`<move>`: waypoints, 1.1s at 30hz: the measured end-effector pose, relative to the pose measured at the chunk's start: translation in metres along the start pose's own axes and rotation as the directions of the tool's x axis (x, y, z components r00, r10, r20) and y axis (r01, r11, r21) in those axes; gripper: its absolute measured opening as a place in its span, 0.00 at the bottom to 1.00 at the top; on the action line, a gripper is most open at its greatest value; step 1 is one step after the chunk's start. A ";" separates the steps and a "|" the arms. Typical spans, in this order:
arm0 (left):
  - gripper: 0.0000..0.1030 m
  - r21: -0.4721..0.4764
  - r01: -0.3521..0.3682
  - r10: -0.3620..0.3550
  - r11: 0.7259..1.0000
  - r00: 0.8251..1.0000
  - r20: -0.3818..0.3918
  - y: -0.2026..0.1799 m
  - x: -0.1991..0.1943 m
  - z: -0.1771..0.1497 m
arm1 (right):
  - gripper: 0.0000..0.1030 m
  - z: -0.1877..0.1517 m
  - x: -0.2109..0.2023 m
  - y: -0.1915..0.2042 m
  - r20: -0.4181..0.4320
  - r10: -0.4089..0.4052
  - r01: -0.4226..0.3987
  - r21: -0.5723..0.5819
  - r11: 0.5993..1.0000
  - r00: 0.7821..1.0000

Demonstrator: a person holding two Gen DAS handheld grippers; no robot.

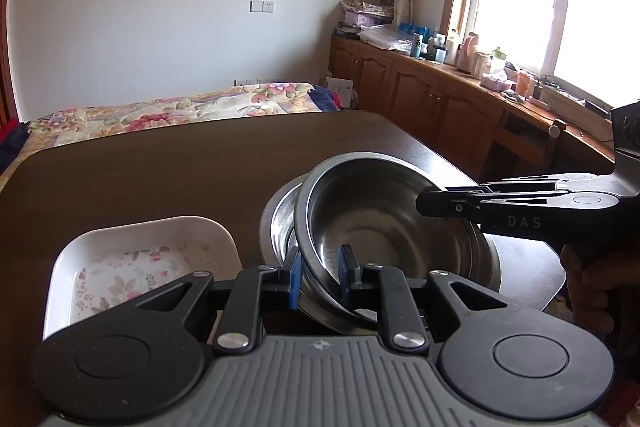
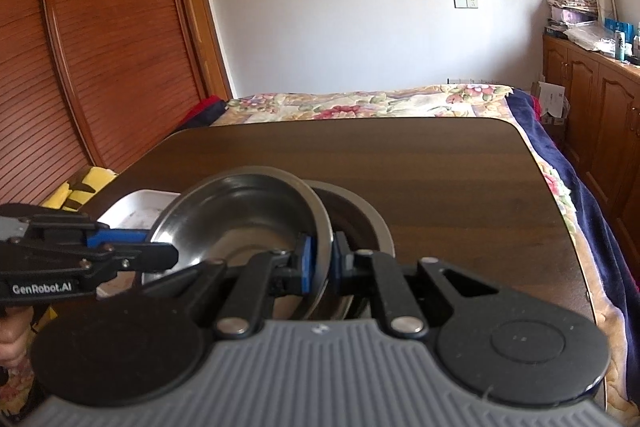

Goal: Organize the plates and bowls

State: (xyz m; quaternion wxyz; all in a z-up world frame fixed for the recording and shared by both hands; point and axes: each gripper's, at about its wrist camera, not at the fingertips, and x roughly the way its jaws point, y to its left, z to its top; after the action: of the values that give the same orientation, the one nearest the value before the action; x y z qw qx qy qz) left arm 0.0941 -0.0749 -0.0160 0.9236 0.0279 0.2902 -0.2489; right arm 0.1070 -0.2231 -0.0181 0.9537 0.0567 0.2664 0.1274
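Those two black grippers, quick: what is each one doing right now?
Left gripper: shut on the rim of the tilted upper stainless steel bowl.
Right gripper: shut on the same bowl's opposite rim.

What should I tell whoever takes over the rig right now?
Left gripper: shut on the top bowl's near rim.
Right gripper: shut on the same bowl's rim, opposite side.
The top bowl is tilted, partly over the lower bowl on the table. White dish sits left of them.
Done: top bowl gripped by both.
Left: nest it flat in the lower bowl, release, tidy the dish.
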 end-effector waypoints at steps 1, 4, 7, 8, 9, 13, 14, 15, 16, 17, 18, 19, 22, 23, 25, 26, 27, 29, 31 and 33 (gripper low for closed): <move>0.46 0.000 -0.001 0.001 1.000 1.000 -0.001 0.000 0.001 -0.001 | 0.12 0.000 0.000 -0.001 0.001 -0.002 0.002 -0.001 1.000 1.000; 0.46 0.003 0.003 -0.003 1.000 1.000 -0.005 -0.002 0.002 -0.001 | 0.14 -0.002 -0.002 0.000 0.007 -0.009 0.009 -0.007 1.000 1.000; 0.46 0.010 -0.004 0.004 1.000 1.000 0.000 -0.004 0.002 -0.001 | 0.14 -0.003 -0.003 0.001 0.017 -0.010 0.010 -0.001 1.000 1.000; 0.46 0.012 -0.009 0.009 1.000 1.000 0.008 -0.004 0.001 -0.001 | 0.14 -0.004 -0.003 0.002 0.021 -0.014 0.014 -0.005 1.000 1.000; 0.46 0.011 -0.013 0.013 1.000 1.000 0.013 -0.003 0.001 -0.001 | 0.14 -0.004 -0.002 0.003 0.022 -0.019 0.020 -0.013 1.000 1.000; 0.53 -0.012 -0.007 0.008 1.000 0.999 0.052 -0.001 -0.004 -0.001 | 0.40 -0.006 -0.002 0.008 0.049 -0.043 0.046 -0.042 0.998 0.998; 0.53 -0.020 -0.008 0.009 1.000 0.998 0.063 0.000 -0.006 0.000 | 0.46 -0.007 -0.003 0.010 0.062 -0.053 0.056 -0.052 0.997 0.997; 0.55 -0.025 -0.012 0.014 1.000 0.997 0.077 0.000 -0.009 -0.001 | 0.54 -0.007 -0.005 0.012 0.076 -0.057 0.062 -0.063 0.996 0.995; 0.59 -0.026 -0.016 0.018 1.000 0.996 0.086 0.000 -0.011 -0.001 | 0.54 -0.008 -0.007 0.014 0.089 -0.061 0.068 -0.070 0.995 0.994; 0.62 -0.026 -0.021 0.023 0.999 0.995 0.097 -0.001 -0.013 -0.001 | 0.54 -0.008 -0.009 0.015 0.098 -0.063 0.071 -0.073 0.995 0.993; 0.69 -0.022 -0.028 0.030 0.999 0.993 0.110 -0.002 -0.015 -0.002 | 0.54 -0.007 -0.012 0.016 0.111 -0.066 0.075 -0.078 0.994 0.992; 0.75 -0.017 -0.037 0.038 0.999 0.992 0.124 -0.003 -0.017 -0.003 | 0.54 -0.007 -0.015 0.016 0.131 -0.066 0.078 -0.084 0.993 0.989; 0.82 -0.009 -0.053 0.054 0.999 0.986 0.157 -0.006 -0.022 -0.005 | 0.58 -0.010 -0.024 0.016 0.169 -0.072 0.086 -0.072 0.994 0.983; 0.85 -0.010 -0.058 0.058 0.998 0.985 0.165 -0.007 -0.023 -0.007 | 0.61 -0.011 -0.026 0.016 0.184 -0.077 0.091 -0.067 0.994 0.980; 0.96 -0.013 -0.070 0.071 0.997 0.981 0.181 -0.006 -0.023 -0.009 | 0.72 -0.015 -0.030 0.016 0.202 -0.083 0.098 -0.063 0.993 0.976; 0.98 -0.014 -0.078 0.079 0.997 0.979 0.190 -0.006 -0.023 -0.010 | 0.75 -0.016 -0.029 0.015 0.205 -0.086 0.100 -0.061 0.993 0.975; 1.00 -0.017 -0.088 0.090 0.996 0.976 0.197 -0.006 -0.022 -0.012 | 0.81 -0.018 -0.029 0.015 0.212 -0.088 0.103 -0.061 0.993 0.973; 1.00 -0.026 -0.103 0.106 0.994 0.973 0.205 -0.004 -0.020 -0.014 | 0.88 -0.021 -0.026 0.013 0.219 -0.098 0.113 -0.055 0.992 0.971; 1.00 -0.039 -0.110 0.116 0.993 0.971 0.209 -0.003 -0.019 -0.017 | 0.92 -0.026 -0.023 0.012 0.229 -0.108 0.125 -0.059 0.990 0.967; 1.00 -0.048 -0.117 0.124 0.992 0.969 0.212 -0.002 -0.018 -0.020 | 0.96 -0.030 -0.019 0.011 0.241 -0.122 0.139 -0.057 0.989 0.963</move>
State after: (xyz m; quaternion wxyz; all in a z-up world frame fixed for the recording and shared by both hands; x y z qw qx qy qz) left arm 0.0701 -0.0646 -0.0229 0.9633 0.0024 0.1909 -0.1889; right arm 0.0732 -0.2168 -0.0327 0.9864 0.0185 0.1493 0.0663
